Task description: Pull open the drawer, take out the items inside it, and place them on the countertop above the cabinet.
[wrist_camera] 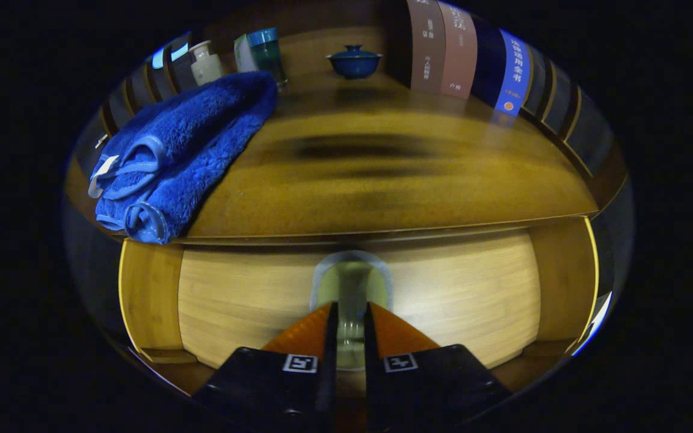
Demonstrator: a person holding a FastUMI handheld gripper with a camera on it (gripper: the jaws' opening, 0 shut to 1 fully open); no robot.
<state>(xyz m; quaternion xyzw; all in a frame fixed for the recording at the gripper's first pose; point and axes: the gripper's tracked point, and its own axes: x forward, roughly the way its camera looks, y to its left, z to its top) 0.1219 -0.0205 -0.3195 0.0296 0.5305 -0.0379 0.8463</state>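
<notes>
Gripper view, lower centre of the frame: the gripper (350,328) has its fingers drawn nearly together with only a narrow gap, and in that gap sits the drawer's handle (351,288), a pale arched pull on the wooden drawer front (455,300). Whether both fingers actually press on it I cannot tell. The drawer looks closed, tucked under the worktop (382,180), so whatever is inside remains hidden. The main risk, as I judge it, is a slip: if the grip on the smooth pull is loose, the fingers could slide off as the pull begins. Pulling off-axis could also jam the drawer. A blue towel (184,144) at the upper left overhangs the worktop edge and could drop if the cabinet is jolted; the blue lidded bowl (354,61) stands well behind.
</notes>
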